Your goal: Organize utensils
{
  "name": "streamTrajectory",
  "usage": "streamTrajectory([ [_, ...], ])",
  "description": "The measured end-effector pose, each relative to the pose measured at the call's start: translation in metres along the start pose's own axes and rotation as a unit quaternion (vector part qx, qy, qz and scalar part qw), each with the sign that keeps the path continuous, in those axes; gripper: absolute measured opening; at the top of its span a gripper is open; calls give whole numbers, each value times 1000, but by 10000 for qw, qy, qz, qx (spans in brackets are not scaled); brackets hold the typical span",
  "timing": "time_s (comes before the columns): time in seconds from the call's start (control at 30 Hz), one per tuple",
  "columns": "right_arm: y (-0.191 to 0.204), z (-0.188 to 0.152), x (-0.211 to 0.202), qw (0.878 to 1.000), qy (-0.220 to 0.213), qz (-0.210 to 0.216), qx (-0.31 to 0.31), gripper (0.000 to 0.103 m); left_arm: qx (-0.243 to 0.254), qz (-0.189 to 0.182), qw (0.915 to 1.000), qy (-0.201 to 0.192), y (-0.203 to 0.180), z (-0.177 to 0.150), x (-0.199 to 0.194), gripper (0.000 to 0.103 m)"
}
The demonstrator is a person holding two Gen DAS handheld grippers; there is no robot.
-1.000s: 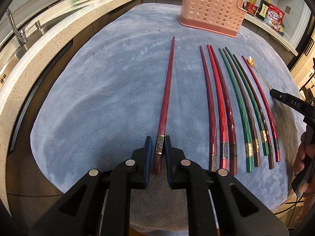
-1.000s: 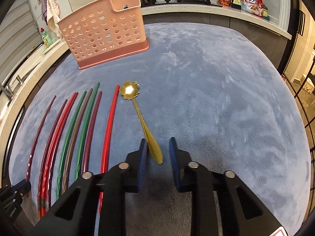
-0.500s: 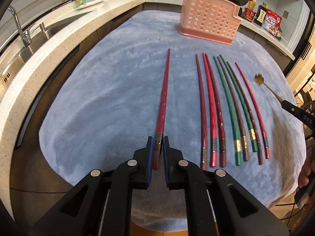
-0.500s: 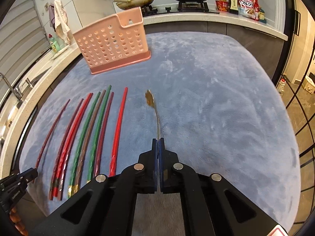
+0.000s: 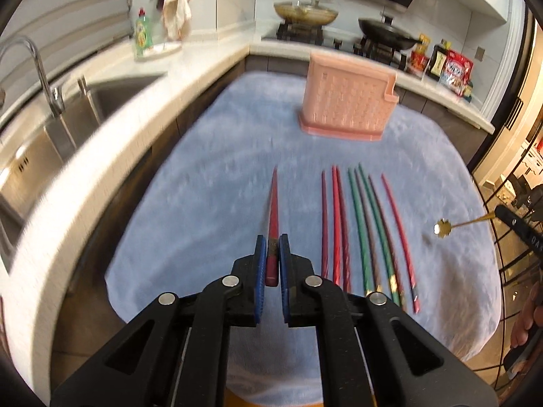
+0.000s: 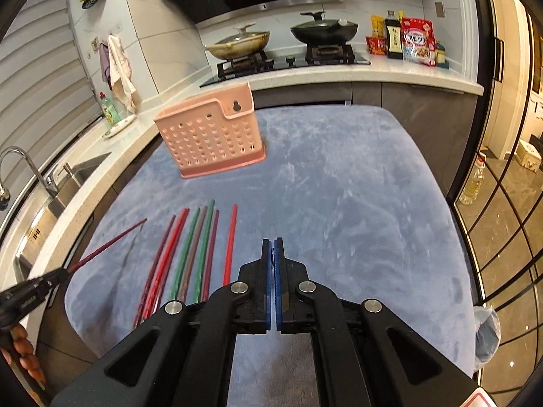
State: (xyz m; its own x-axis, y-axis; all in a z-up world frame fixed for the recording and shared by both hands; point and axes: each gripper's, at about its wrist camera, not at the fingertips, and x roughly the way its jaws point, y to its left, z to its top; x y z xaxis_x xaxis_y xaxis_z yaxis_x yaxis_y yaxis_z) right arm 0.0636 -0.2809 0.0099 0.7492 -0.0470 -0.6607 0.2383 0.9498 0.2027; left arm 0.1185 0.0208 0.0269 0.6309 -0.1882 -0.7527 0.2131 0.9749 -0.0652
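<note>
My left gripper (image 5: pixel 272 244) is shut on the thick end of a dark red chopstick (image 5: pixel 273 203) and holds it lifted above the blue mat; it also shows in the right wrist view (image 6: pixel 112 242). My right gripper (image 6: pixel 273 247) is shut on the handle of a gold spoon (image 5: pixel 443 229), which points left in the air; the spoon is hidden in the right wrist view. Several red, green and brown chopsticks (image 5: pixel 359 224) lie side by side on the mat (image 6: pixel 193 251). A pink perforated utensil holder (image 5: pixel 349 101) stands upright at the mat's far end (image 6: pixel 210 135).
The blue mat (image 6: pixel 339 186) covers the counter. A sink with a tap (image 5: pixel 47 78) is on the left. A stove with two pans (image 6: pixel 281 44) and food packets (image 6: pixel 407 40) are at the back. A dish soap bottle (image 5: pixel 142 34) stands by the sink.
Both grippers have risen from the mat. The left one lifted the dark red chopstick, the right one lifted the gold spoon. The views now look more level toward the holder.
</note>
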Motion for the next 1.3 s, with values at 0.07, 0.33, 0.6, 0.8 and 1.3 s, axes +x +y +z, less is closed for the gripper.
streamTrajectory([
  [0.07,3,10,-4,9999,-108,47,-14,2,24,-12,9998,-192,-2,16,-9,7],
  [0.33,12,50,-4,9991,-356,199,-66,2,99,58,9965,-824,-7,92,-19,7],
  [0.6,21,122,18,9971,-653,399,33,2,107,-198,9899,-1400,-22,165,-34,7],
  [0.8,28,167,48,9966,-725,396,42,2,-36,-412,9797,-1961,-39,224,-49,7],
  [1.3,45,218,129,9982,-519,235,-167,2,-157,-592,9680,-2433,-61,304,-3,7],
])
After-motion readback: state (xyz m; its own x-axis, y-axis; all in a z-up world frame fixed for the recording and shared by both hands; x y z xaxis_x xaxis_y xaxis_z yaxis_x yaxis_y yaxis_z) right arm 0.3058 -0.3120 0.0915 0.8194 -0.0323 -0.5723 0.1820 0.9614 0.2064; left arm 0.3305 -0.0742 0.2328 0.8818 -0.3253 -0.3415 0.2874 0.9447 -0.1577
